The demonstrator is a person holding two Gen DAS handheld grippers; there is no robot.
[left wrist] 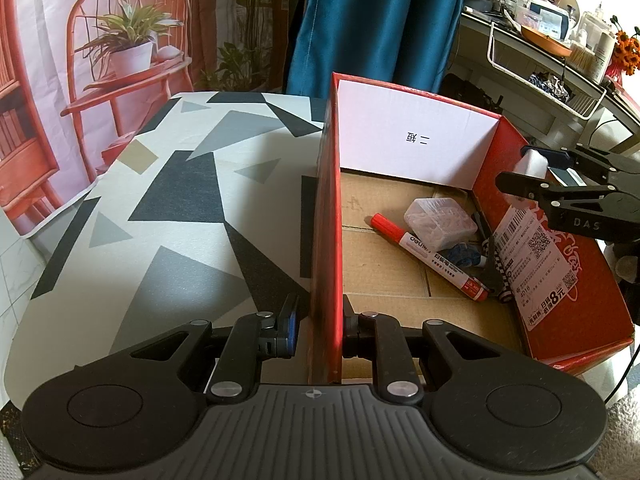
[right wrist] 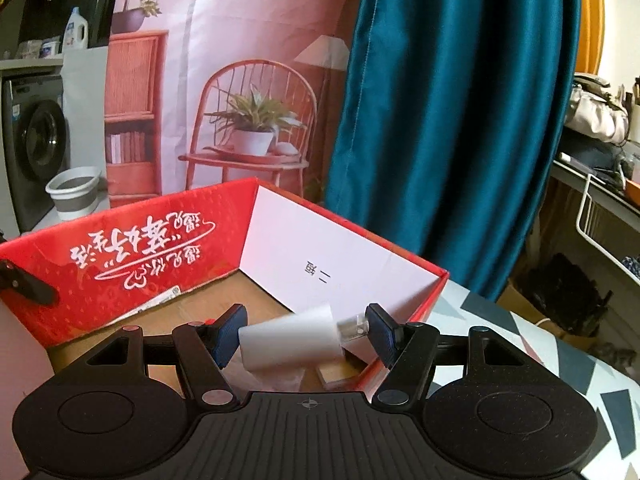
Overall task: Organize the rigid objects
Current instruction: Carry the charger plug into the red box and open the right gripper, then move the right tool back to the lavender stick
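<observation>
Left tongs (left wrist: 316, 330), closest to the lens, are clamped nearly closed on the red box's (left wrist: 560, 280) left wall, one pad outside it and one inside. That box is the landmark: it sits on the counter (left wrist: 160, 200), whose cloth of grey, black and white shapes spreads out to the box's left. A white sheet with small printed characters lines the box's far wall, and plain cardboard forms its floor. On that floor, toward the box's right wall, lie a red marker (left wrist: 430, 256), a clear plastic case (left wrist: 440, 222) just behind the marker, and some small dark and blue items I cannot identify. A white shipping label (left wrist: 532, 256) is stuck to the inside of the right wall. Right tongs (right wrist: 308, 334) hover above the box's right edge, about half open, gripping a small white bottle with a clear cap (right wrist: 294, 338) end to end, one pad on its base, the other on its cap
</observation>
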